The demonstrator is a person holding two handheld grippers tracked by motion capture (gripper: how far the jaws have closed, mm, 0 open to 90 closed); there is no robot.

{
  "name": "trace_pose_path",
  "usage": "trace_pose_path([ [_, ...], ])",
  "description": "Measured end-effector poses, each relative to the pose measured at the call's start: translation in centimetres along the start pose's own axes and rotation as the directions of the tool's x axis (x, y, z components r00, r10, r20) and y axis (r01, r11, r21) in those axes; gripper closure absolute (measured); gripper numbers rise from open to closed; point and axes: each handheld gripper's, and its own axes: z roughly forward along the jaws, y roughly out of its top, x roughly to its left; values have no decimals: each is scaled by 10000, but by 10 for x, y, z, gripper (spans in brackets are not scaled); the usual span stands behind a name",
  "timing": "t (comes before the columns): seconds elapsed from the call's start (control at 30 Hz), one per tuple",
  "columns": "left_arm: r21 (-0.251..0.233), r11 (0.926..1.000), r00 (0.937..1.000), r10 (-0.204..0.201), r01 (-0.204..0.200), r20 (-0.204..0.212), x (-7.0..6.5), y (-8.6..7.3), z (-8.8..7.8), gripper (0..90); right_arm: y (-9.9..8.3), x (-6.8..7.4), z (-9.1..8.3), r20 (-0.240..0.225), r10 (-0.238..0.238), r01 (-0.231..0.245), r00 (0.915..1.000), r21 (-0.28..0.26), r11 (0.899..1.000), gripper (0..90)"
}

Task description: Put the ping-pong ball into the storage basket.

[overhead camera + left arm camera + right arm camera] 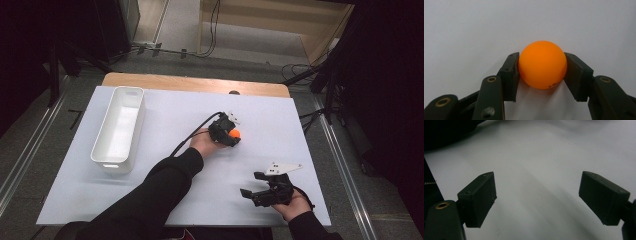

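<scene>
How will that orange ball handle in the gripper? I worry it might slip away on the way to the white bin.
The orange ball looks smooth and glossy, so it may slip between the flat pads of the left gripper. Being round, it would probably roll across the table if dropped. It resembles a ping-pong ball: likely light and hollow.

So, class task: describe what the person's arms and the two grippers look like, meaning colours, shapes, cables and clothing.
Both forearms wear black long sleeves. Each hand carries a black two-jaw gripper. The left gripper trails a black cable. Its blocky black pads sit on arms with brass-ringed holes. The right gripper carries a pale grey three-cornered plate on top, and its pads are also black wedges.
</scene>
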Motion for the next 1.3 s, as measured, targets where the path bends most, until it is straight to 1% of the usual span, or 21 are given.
trace_pose_path([
  [0.13,35,9999,9999,167,-167,15,0,0,0,503,0,0,0,-12,39,-39,10000,-42,10000,131],
  [0.43,-32,9999,9997,154,-153,164,0,-1,-1,506,0,0,0,-19,6,-6,10000,-28,10000,132],
  [0.53,23,9998,9995,175,-176,259,1,0,-4,507,0,0,0,-29,20,-21,10000,-35,10000,131],
  [0.6,-72,9999,9993,139,-137,333,0,1,-6,507,0,1,-1,4,37,-37,10000,-57,10000,132],
  [0.67,-22,9998,9990,177,-176,400,-1,2,-9,507,1,0,-2,30,-29,29,10000,-221,9998,132],
  [0.73,-10,9997,9988,252,-252,411,-1,2,-11,507,1,0,-2,33,6,-5,10000,-205,9998,131],
  [0.83,-30,9999,9982,164,-162,575,-2,4,-15,508,1,0,-1,14,-7,7,10000,-193,9998,131],
  [0.93,-90,9998,9974,158,-152,696,-2,5,-19,508,1,1,-1,15,-49,50,10000,-204,9998,131],
  [0.97,-55,9999,9969,92,-88,786,-2,5,-21,508,1,0,-1,23,-84,84,10000,-183,9998,131],
  [1.0,-63,10000,9961,16,-10,884,-3,5,-22,508,1,1,-1,15,-2,2,10000,-150,9999,131],
  [1.03,2,10000,9949,17,-17,1013,-3,6,-25,508,1,0,-1,36,-16,16,10000,-162,9999,131],
  [1.13,166,9998,9928,-141,123,1189,-4,6,-29,508,1,0,-1,17,24,-24,10000,-178,9998,132],
  [1.3,79,9999,9914,-141,132,1300,-4,5,-40,508,1,0,-1,7,32,-32,10000,-137,9999,131],
])
